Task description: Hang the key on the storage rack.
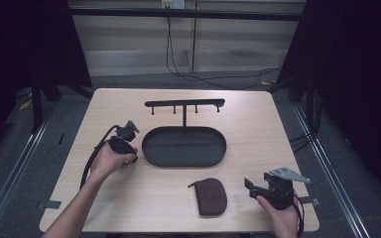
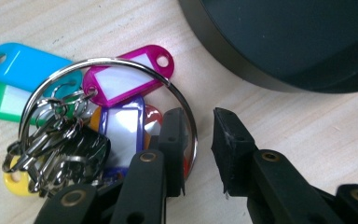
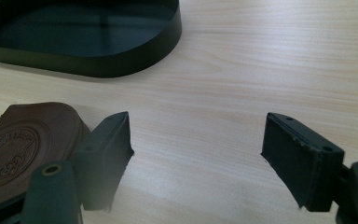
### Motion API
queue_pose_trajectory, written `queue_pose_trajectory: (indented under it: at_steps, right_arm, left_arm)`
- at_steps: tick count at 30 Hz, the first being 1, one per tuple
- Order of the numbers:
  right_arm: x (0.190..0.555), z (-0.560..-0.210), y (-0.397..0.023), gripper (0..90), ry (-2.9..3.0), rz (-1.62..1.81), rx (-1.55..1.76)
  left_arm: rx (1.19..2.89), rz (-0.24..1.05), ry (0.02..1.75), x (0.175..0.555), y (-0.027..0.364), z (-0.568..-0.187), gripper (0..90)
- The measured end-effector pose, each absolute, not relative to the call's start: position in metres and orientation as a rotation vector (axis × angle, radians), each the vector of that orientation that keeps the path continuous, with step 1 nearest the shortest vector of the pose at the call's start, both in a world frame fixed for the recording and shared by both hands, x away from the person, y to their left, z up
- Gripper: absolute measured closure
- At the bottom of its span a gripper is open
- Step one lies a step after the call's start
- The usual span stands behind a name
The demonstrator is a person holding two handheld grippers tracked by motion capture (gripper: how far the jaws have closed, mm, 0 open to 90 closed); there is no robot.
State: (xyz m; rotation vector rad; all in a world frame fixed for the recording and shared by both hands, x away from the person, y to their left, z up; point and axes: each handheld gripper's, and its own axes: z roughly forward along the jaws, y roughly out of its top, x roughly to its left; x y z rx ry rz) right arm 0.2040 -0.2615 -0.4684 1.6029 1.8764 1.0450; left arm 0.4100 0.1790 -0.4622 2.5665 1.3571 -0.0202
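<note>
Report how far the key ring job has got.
Nothing looks finished: the black tray is bare and the rack's pegs carry nothing. In hand: the left gripper straddles the key ring's wire beside the tray, jaws not yet pinching. Left: grip and lift the ring. The right gripper waits open beside the brown pouch.

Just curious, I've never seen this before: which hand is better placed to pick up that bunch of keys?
Left. Its gripper is at the key ring, whose wire passes between the jaws. The right gripper stands open beside the brown pouch, farther off.
</note>
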Motion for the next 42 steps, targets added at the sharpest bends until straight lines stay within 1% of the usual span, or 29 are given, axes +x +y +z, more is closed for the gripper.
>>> queue_pose_trajectory:
  at_steps: [11, 16, 20, 22, 25, 30, 32, 33, 36, 38, 42]
  right_arm:
    - [0.204, -0.468, -0.262, 23.4, 1.873, 1.045, 1.601]
    - [0.204, -0.468, -0.262, 23.5, 1.875, 1.047, 1.603]
    - [0.204, -0.468, -0.261, 23.5, 1.877, 1.044, 1.599]
    - [0.204, -0.468, -0.261, 23.5, 1.879, 1.045, 1.598]
    - [0.204, -0.468, -0.260, 23.5, 1.883, 1.044, 1.594]
    - [0.204, -0.468, -0.260, 23.5, 1.884, 1.041, 1.593]
    - [0.204, -0.468, -0.261, 23.5, 1.879, 1.044, 1.599]
    - [0.204, -0.468, -0.262, 23.5, 1.877, 1.044, 1.601]
    - [0.204, -0.468, -0.262, 23.5, 1.874, 1.044, 1.605]
    - [0.204, -0.468, -0.263, 23.5, 1.871, 1.044, 1.606]
    - [0.204, -0.468, -0.262, 23.5, 1.872, 1.041, 1.605]
  left_arm:
    - [2.593, -0.001, 1.380, 0.414, 0.173, -0.465, 78.2]
    - [2.643, 0.024, 1.374, 0.415, 0.170, -0.467, 80.4]
    - [2.697, 0.069, 1.378, 0.414, 0.160, -0.466, 81.6]
    - [2.713, 0.070, 1.393, 0.415, 0.156, -0.466, 83.5]
    - [2.741, 0.115, 1.394, 0.413, 0.150, -0.466, 86.7]
    - [2.743, 0.080, 1.419, 0.417, 0.150, -0.466, 87.3]
    - [2.719, 0.003, 1.425, 0.421, 0.156, -0.466, 87.4]
    - [2.720, -0.010, 1.425, 0.422, 0.159, -0.466, 87.4]
    - [2.698, -0.021, 1.434, 0.423, 0.164, -0.464, 87.4]
    - [2.670, -0.035, 1.431, 0.424, 0.170, -0.456, 87.4]
    - [2.661, -0.024, 1.418, 0.424, 0.176, -0.443, 87.4]
